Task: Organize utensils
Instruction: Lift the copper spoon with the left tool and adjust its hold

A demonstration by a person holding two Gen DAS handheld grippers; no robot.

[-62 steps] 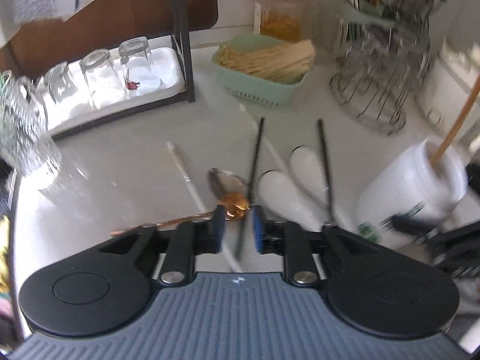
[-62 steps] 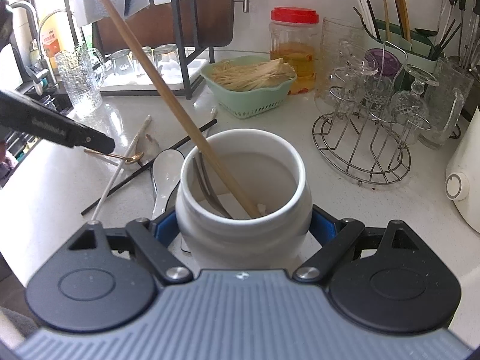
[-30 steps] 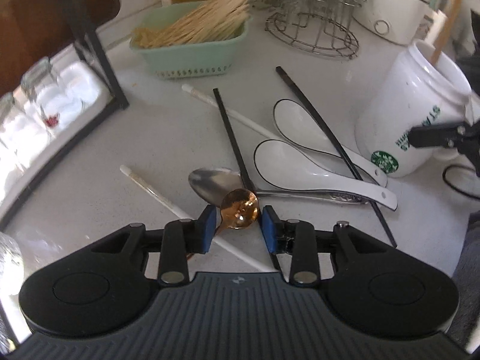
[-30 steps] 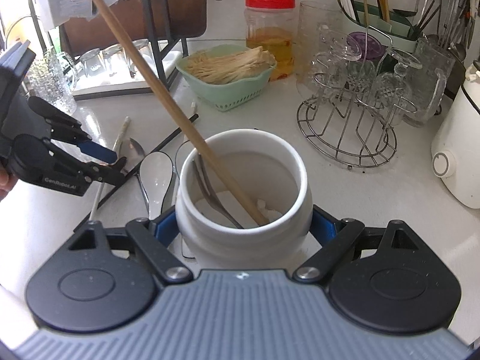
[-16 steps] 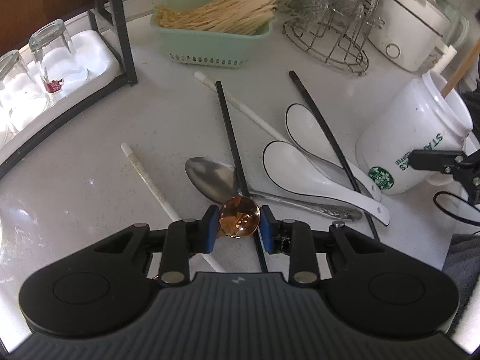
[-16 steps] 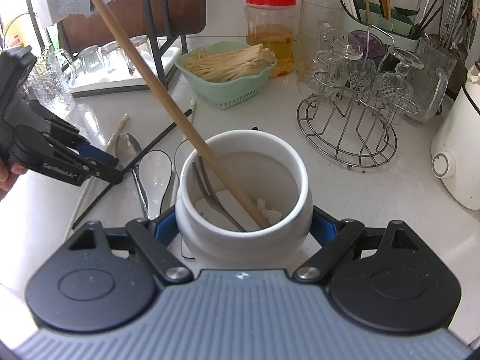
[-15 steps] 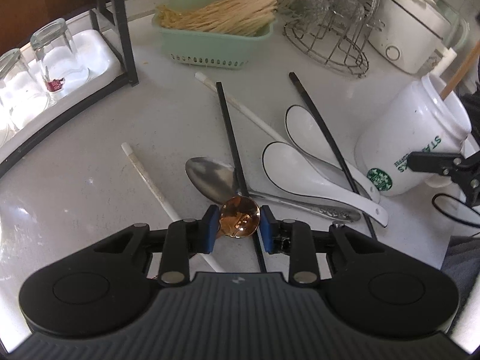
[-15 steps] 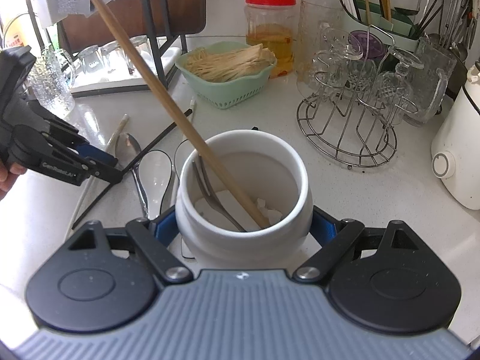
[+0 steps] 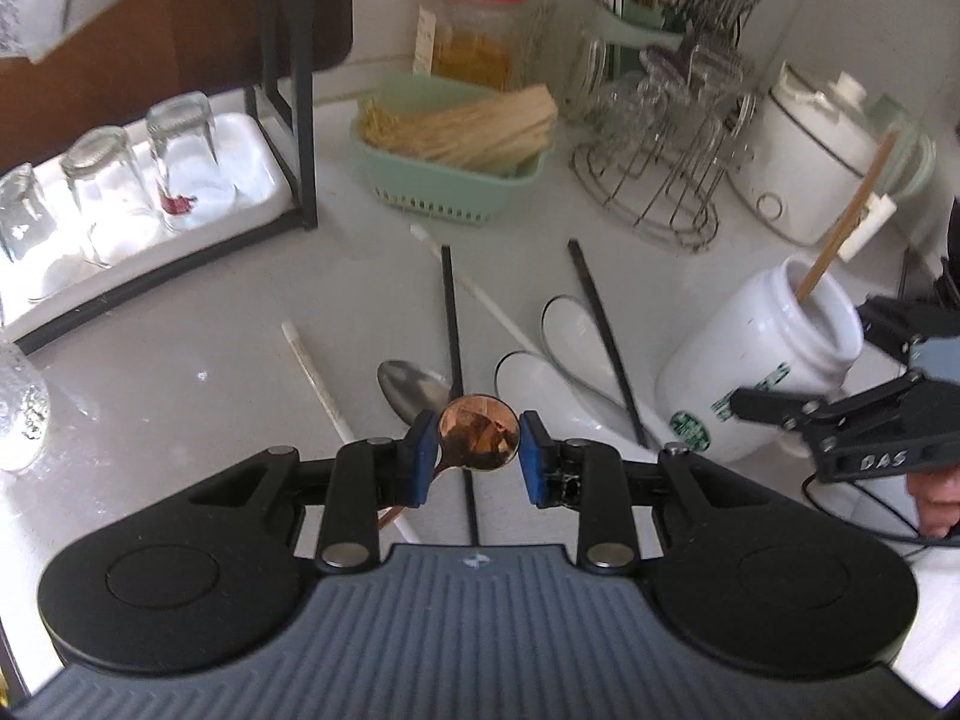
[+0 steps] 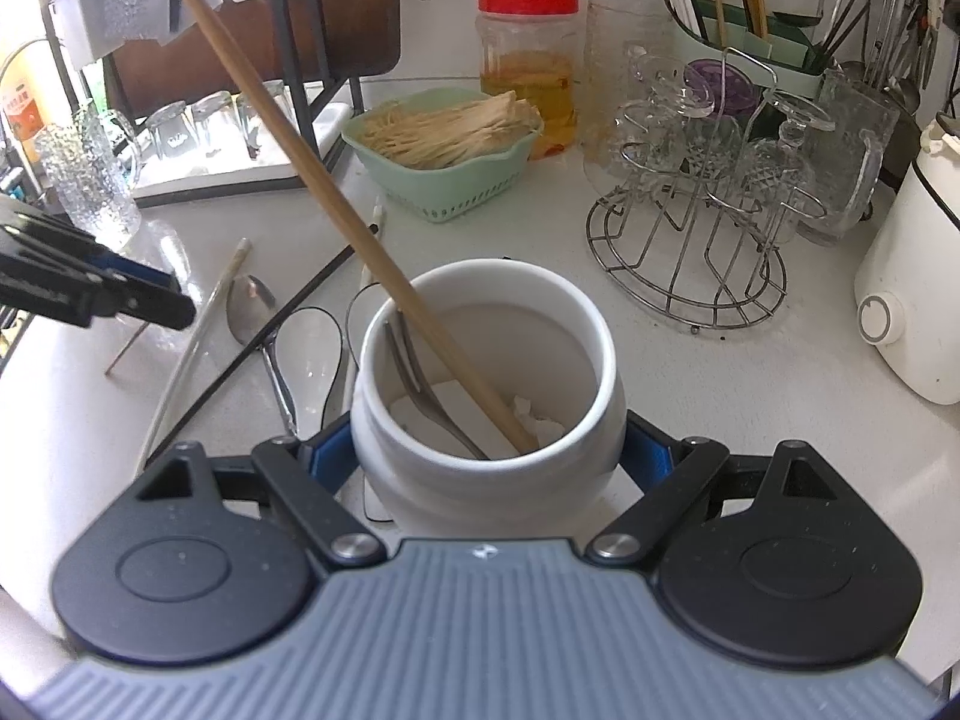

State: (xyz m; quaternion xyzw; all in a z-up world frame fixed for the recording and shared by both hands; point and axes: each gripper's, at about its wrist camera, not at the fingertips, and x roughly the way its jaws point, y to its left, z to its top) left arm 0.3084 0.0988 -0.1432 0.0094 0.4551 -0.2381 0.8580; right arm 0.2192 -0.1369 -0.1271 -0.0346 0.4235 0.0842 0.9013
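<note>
My left gripper [image 9: 477, 459] is shut on the round bowl of a copper spoon [image 9: 477, 433] and holds it above the counter; its thin handle hangs below the left gripper [image 10: 150, 300] in the right wrist view. My right gripper [image 10: 489, 456] is shut on a white jar [image 10: 486, 480] that holds a wooden chopstick [image 10: 336, 198] and a steel fork [image 10: 420, 384]. The white jar [image 9: 750, 384] stands to the right of my left gripper. On the counter lie a steel spoon [image 9: 408, 390], two white ceramic spoons [image 9: 540, 384], two black chopsticks [image 9: 450, 312] and two white chopsticks [image 9: 312, 372].
A green basket of sticks [image 9: 456, 180] and a red-lidded jar [image 9: 474, 30] stand at the back. A wire rack of glasses [image 9: 660, 180] and a white cooker [image 9: 816, 162] are at the right. A tray of upturned glasses [image 9: 120, 210] sits under a black shelf frame at the left.
My left gripper closed a little on the copper spoon's bowl, then rose with it off the counter and rolled. The right gripper and jar kept still.
</note>
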